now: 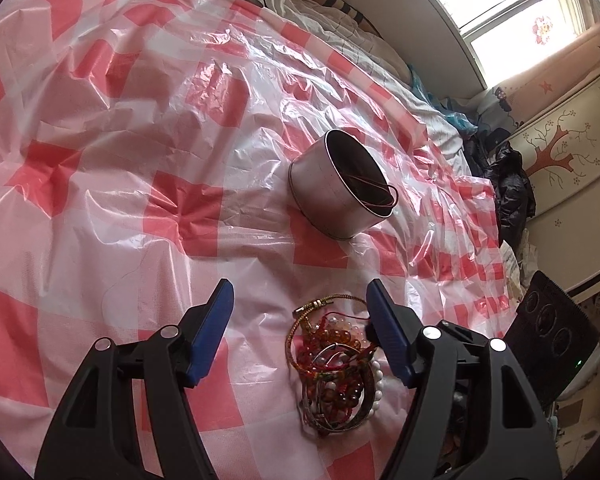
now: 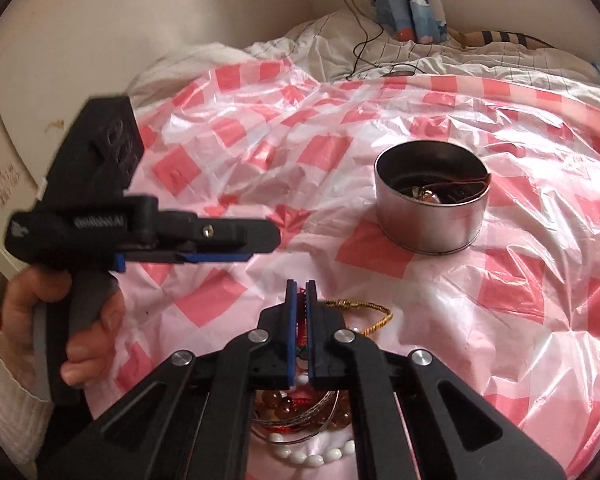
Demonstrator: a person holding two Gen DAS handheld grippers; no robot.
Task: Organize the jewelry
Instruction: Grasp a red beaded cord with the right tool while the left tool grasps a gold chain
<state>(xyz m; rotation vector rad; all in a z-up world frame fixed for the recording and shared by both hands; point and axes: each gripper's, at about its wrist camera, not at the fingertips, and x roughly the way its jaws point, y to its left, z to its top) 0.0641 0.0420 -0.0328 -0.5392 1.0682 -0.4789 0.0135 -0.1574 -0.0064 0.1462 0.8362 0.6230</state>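
A round metal tin [image 1: 338, 184] stands open on the pink checked plastic sheet [image 1: 140, 160], with some jewelry and a thin red cord inside; it also shows in the right wrist view [image 2: 432, 216]. A pile of jewelry [image 1: 336, 364] lies near me: amber beads, red cords, a gold cord bracelet, silver bangles, white beads. My left gripper [image 1: 300, 300] is open above the pile's far edge, and shows in the right wrist view [image 2: 248, 248] at left. My right gripper [image 2: 301, 292] is shut on a red cord piece [image 2: 301, 328] over the pile [image 2: 300, 420].
The sheet covers a bed with crumpled white bedding [image 2: 380, 56] and a black cable [image 2: 364, 40] at the far end. A wall [image 2: 100, 20] lies left. A wardrobe [image 1: 572, 152], dark clothes [image 1: 512, 192] and a black device [image 1: 548, 332] are at right.
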